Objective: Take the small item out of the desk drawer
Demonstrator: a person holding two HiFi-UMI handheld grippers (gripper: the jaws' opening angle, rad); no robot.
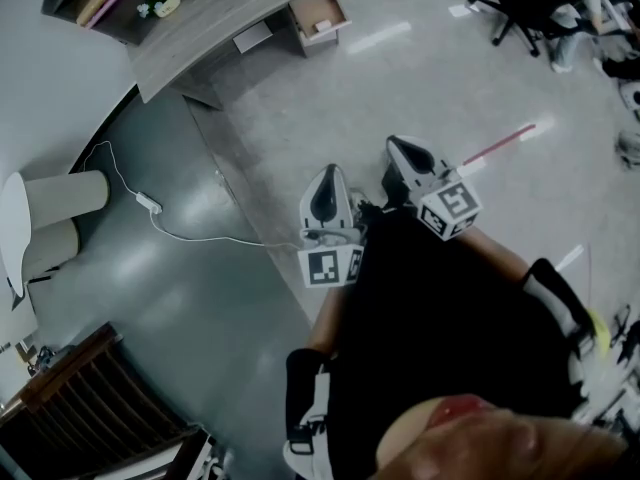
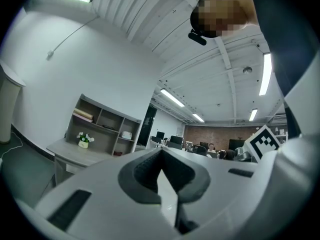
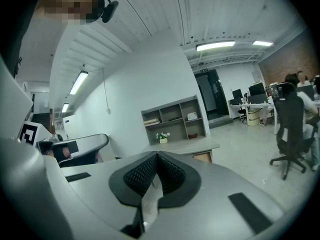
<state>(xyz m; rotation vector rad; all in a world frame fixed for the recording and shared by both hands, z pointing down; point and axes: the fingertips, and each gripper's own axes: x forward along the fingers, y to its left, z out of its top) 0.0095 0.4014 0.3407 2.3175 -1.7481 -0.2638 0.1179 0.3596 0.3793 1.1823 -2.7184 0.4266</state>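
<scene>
Each gripper view settles its own jaws: the left tongs [image 2: 160, 171] and the right tongs [image 3: 156, 176] both have ribbed pads pressed together with nothing between them. The head view shows the 2 tongs, left [image 1: 327, 183] and right [image 1: 402, 150], held side by side close against the person's dark torso, tips pointing out over the floor [image 1: 420, 78]. 1 white cable [image 1: 190, 236] trails across the floor. Well beyond stands 1 bench [image 1: 200, 30] with 1 drawer [image 1: 320, 13] pulled open. Only the head view looks into the drawer, where a small pale item [image 1: 322, 26] lies, too small to identify. The right gripper view shows only the drawer's brown front. Behind are 1 shelf unit [image 3: 172, 119] and 1 flower pot [image 3: 162, 138].
</scene>
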